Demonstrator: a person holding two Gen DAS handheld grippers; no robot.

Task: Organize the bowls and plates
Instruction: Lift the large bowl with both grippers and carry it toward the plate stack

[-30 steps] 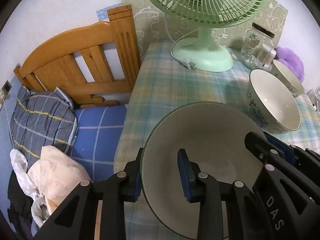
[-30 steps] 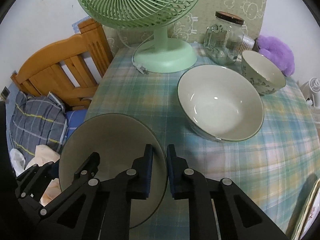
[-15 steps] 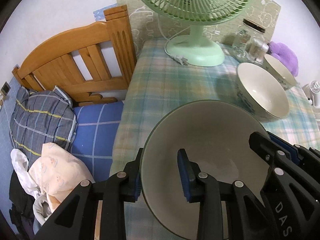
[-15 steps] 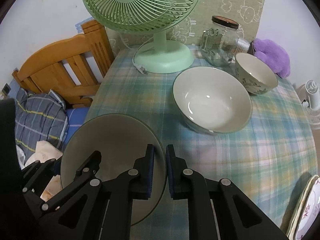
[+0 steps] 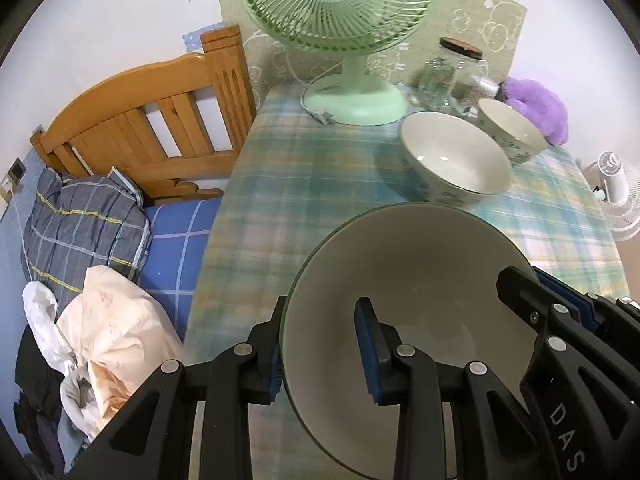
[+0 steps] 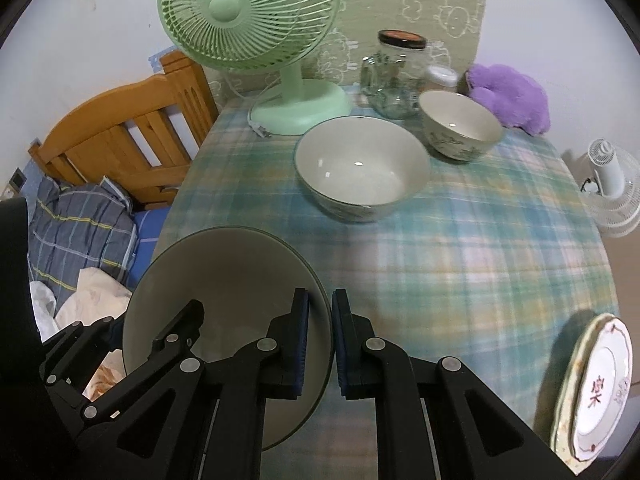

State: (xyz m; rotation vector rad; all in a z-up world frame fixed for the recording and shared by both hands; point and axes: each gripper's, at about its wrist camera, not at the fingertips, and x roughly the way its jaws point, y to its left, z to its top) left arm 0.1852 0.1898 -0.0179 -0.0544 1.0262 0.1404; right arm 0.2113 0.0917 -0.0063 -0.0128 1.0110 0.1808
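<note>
A large shallow bowl [image 5: 420, 280] with a dark green rim hangs tilted above the near left part of the checked tablecloth [image 5: 304, 184]. My left gripper [image 5: 320, 344] is shut on its left rim, one pad outside the wall and one inside. My right gripper [image 6: 320, 336] is shut on the opposite rim of the same bowl [image 6: 224, 280]. Each gripper shows at the edge of the other's view. A medium white bowl [image 6: 360, 168] and a small patterned bowl [image 6: 460, 128] stand upright further back on the table. A stack of plates [image 6: 596, 388] sits at the near right.
A green desk fan [image 6: 280, 40], a glass jar [image 6: 396, 76] and a purple plush toy [image 6: 508, 96] line the back of the table. Left of the table are a wooden headboard [image 5: 152, 120] and a bed with bedding [image 5: 80, 216]. A small white fan [image 6: 608, 184] stands at the right.
Both grippers have pulled back and up with the large bowl, so the fan and other bowls look farther away. The stack of plates has come into the right wrist view.
</note>
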